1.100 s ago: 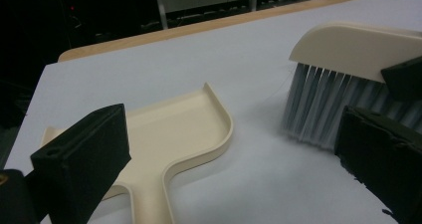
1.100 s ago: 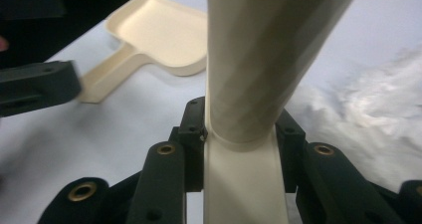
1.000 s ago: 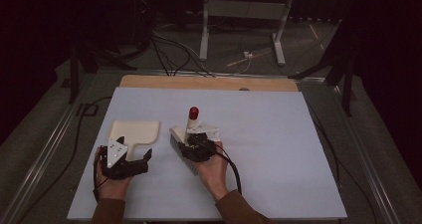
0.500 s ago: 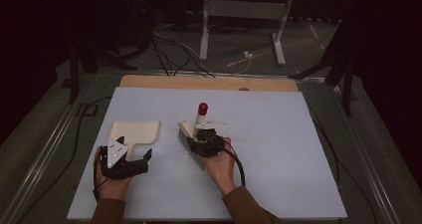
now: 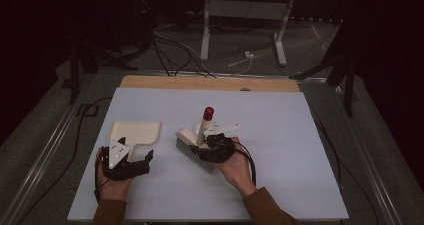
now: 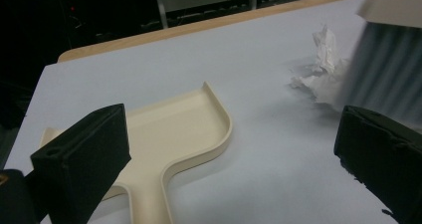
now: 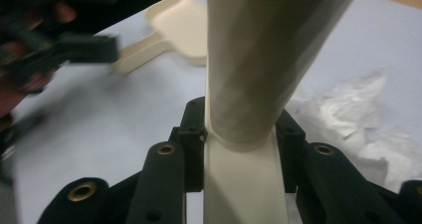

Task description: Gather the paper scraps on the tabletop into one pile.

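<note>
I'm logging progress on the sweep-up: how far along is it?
Done: the right gripper is shut on the cream hand brush with a red-tipped handle. In hand: its bristles stand beside the crumpled white paper. Left: the open left gripper has not gripped the cream plastic dustpan; no paper is in it.

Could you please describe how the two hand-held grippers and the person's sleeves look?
Both the left gripper and the right gripper are black, each with two thick, blocky jaws. A grey three-cornered plate sits on top of the left one. Brass-coloured rivets mark the right gripper's linkage. A black cable trails from the right gripper. The sleeves are brown.
</note>
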Tool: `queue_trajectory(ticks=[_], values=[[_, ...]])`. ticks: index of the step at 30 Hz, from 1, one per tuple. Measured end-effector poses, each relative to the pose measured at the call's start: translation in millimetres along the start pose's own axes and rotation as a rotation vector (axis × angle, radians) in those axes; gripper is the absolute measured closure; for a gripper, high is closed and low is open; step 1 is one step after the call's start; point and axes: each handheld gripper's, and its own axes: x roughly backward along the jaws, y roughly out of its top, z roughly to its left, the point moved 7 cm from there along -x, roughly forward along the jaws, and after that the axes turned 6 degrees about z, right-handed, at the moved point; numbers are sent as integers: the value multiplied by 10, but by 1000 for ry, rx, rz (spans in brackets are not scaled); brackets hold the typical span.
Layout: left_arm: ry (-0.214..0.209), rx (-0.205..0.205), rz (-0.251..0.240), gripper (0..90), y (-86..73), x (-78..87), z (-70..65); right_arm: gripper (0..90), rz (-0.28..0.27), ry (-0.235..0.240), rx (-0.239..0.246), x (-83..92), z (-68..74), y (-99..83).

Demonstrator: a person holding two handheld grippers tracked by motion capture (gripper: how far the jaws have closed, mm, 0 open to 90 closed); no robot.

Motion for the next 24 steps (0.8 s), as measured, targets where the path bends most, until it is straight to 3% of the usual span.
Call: queue_trajectory(ticks=[6, 11, 19, 24], values=[[-1, 1, -1, 19, -2, -2, 3, 669, 78, 42, 175, 114, 65, -185], [-1, 1, 1, 19, 0, -7, -6, 669, 126, 110, 263, 188, 45, -337], [0, 1, -2, 20, 3, 0, -4, 669, 186, 170, 329, 181, -15, -455], [-1, 1, -1, 19, 0, -1, 1, 669, 179, 136, 337, 148, -197, -424]])
